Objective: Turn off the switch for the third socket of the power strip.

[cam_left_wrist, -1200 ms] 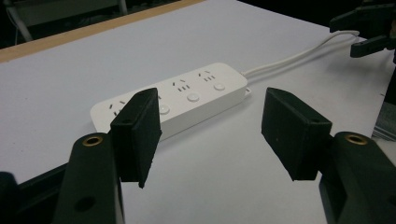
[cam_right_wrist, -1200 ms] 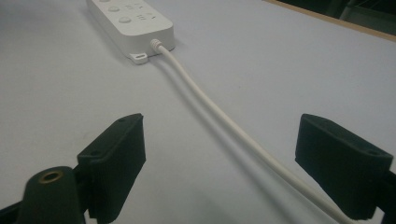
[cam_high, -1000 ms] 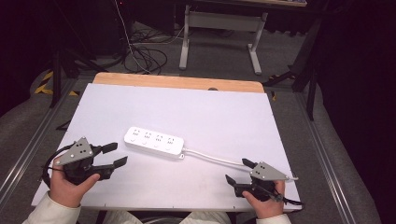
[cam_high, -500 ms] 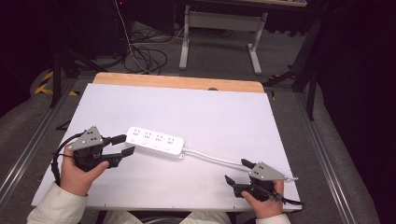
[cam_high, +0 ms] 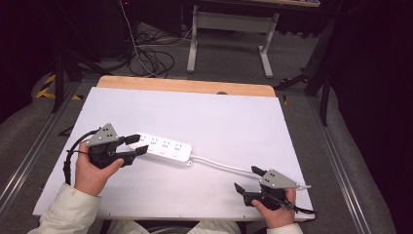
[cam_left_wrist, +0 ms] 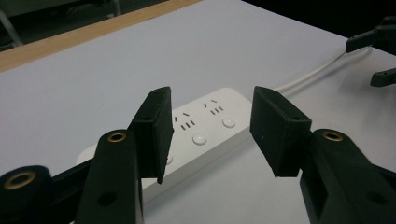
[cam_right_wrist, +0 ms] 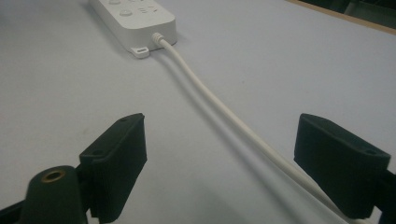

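A white power strip (cam_high: 163,147) lies flat on the white table, its white cable (cam_high: 224,165) running right toward the front right corner. My left gripper (cam_high: 141,144) is open at the strip's left end. In the left gripper view the gripper (cam_left_wrist: 215,128) stands with its jaws apart and the strip (cam_left_wrist: 224,109) and its sockets between and just beyond them; contact is unclear. My right gripper (cam_high: 247,179) rests open near the front right edge. In the right gripper view the cable (cam_right_wrist: 219,109) passes between the wide-open gripper (cam_right_wrist: 224,163) toward the strip (cam_right_wrist: 135,18).
The white table top (cam_high: 219,112) has a wooden strip (cam_high: 185,85) along its far edge. Beyond it on the floor lie loose black cables (cam_high: 151,58) and a grey metal stand (cam_high: 229,29). The far right gripper (cam_left_wrist: 378,56) shows in the left gripper view.
My left gripper has moved forward and right across the table up to the left end of the power strip. The right gripper and the strip have stayed put.
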`<state>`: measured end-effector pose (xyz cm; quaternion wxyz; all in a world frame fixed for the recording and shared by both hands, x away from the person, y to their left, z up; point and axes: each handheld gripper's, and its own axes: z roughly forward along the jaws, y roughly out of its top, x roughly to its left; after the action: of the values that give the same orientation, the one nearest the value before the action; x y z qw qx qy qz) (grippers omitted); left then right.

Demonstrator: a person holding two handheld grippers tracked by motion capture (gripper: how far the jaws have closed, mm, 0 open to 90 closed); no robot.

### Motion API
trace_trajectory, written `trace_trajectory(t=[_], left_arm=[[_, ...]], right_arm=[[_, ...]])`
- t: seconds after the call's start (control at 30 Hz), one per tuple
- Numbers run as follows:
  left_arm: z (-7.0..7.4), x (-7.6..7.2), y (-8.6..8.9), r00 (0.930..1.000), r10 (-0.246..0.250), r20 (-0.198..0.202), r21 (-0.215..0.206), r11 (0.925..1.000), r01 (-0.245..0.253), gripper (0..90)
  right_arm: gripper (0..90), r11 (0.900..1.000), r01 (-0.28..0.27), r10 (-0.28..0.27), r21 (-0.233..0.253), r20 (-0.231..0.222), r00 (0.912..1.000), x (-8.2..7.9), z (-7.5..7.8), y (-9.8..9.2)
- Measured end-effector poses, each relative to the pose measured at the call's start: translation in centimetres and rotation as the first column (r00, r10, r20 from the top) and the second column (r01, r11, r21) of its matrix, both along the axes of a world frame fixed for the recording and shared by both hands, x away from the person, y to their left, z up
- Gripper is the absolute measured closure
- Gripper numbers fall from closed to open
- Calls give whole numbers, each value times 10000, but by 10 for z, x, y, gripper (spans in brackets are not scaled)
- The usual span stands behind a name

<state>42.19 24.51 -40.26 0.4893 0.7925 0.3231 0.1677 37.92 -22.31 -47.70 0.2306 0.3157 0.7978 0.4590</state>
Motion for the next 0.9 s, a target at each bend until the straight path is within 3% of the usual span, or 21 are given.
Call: trace_trajectory(t=[0.37,0.57,0.67,0.73,0.8,0.9], left_arm=[[-12,20,-5,9981,356,-493,131,9993,-350,504],[-16,26,-6,9979,546,-352,179,9984,-540,514],[-18,29,-7,9972,561,-493,146,9984,-555,547],[-22,31,-8,9952,607,-762,135,9981,-598,623],[-25,33,-10,9952,659,-721,268,9976,-641,725],[-27,34,-13,9941,663,-853,222,9977,-646,800]], right_arm=[[173,10000,-8,8,1,6,10000,0,0,0],[173,10000,-2,2,-25,13,10000,0,0,0],[173,10000,-2,2,-14,37,10000,0,0,-1],[172,10000,-4,4,-15,32,10000,0,0,-1],[173,10000,-23,23,-22,9,10000,0,0,0],[172,10000,-30,30,-33,1,10000,0,0,0]])
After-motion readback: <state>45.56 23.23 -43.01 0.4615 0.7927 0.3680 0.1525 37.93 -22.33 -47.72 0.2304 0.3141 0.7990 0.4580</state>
